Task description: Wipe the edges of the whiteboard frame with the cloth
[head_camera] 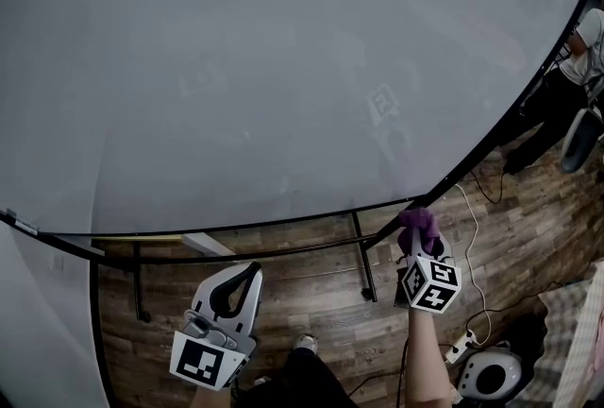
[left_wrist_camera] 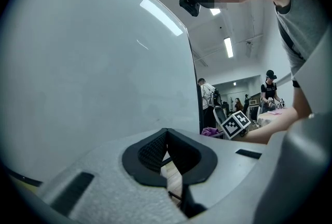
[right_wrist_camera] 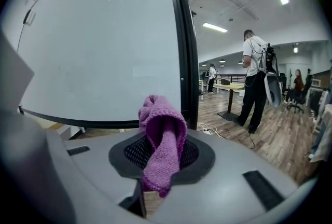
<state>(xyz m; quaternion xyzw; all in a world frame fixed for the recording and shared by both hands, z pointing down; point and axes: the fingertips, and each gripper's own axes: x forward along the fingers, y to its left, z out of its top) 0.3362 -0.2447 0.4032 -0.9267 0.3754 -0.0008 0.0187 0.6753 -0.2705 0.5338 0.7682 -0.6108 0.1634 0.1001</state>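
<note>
The purple cloth (right_wrist_camera: 162, 135) is gripped in the jaws of the right gripper (head_camera: 420, 246) and held at the lower right corner of the whiteboard frame (right_wrist_camera: 188, 62). The left gripper (head_camera: 238, 283) is held below the frame's bottom edge, jaws closed on nothing. The wiping step appears to be in hand at that corner, and next the cloth would need to be pressed on and drawn along one edge.

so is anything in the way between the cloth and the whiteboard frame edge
Nothing visible. The purple cloth, clamped in the right hand-held gripper, sits right at the lower right corner of the black whiteboard frame, with no object between them. Whether they touch is unclear.
</note>
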